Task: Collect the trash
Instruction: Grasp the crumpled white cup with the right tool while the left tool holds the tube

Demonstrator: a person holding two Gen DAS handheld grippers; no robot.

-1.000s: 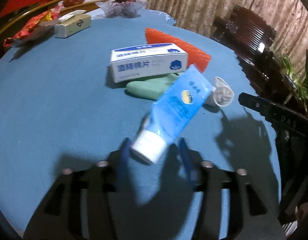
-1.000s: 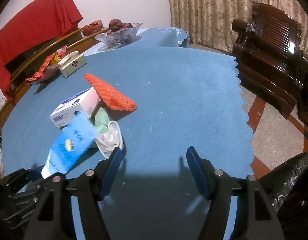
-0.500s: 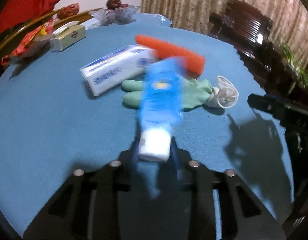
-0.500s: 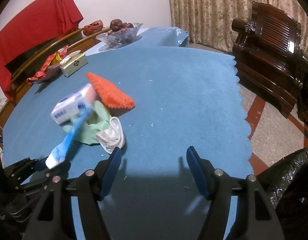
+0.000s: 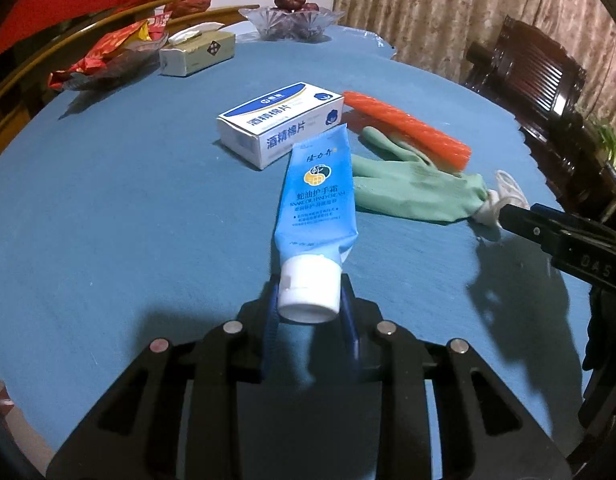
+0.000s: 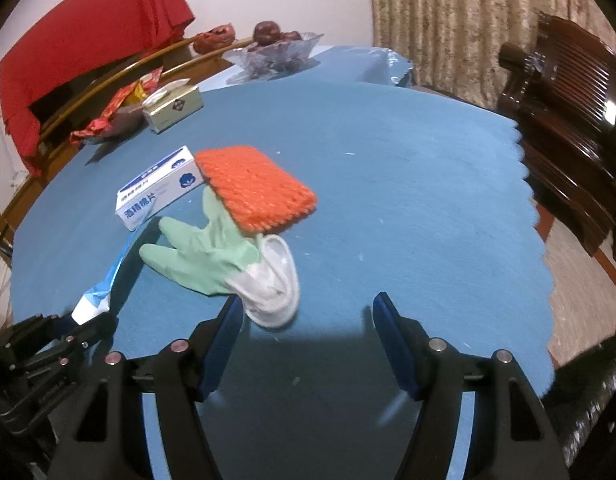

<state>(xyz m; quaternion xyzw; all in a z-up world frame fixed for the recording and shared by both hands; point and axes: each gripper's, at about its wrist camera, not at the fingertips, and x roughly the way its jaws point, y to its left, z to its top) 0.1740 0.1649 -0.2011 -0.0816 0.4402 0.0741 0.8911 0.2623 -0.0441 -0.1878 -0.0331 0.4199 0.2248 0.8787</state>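
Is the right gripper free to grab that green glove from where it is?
Probably yes. The right gripper is open and empty, and the glove lies just ahead with its white cuff nearest. Only the orange pad overlaps its far side.

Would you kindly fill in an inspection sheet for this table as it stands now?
Surface: round table under blue cloth.
Job's things: blue hand cream tube, held by its cap; green glove; orange scrubber; white wipes box.
Clutter: tissue box, red wrappers, glass fruit bowl.
Grippers: left gripper shut on the tube; right gripper open, empty.
Cables: nothing seen.
Surroundings: curtain, dark wooden chair, red fabric.
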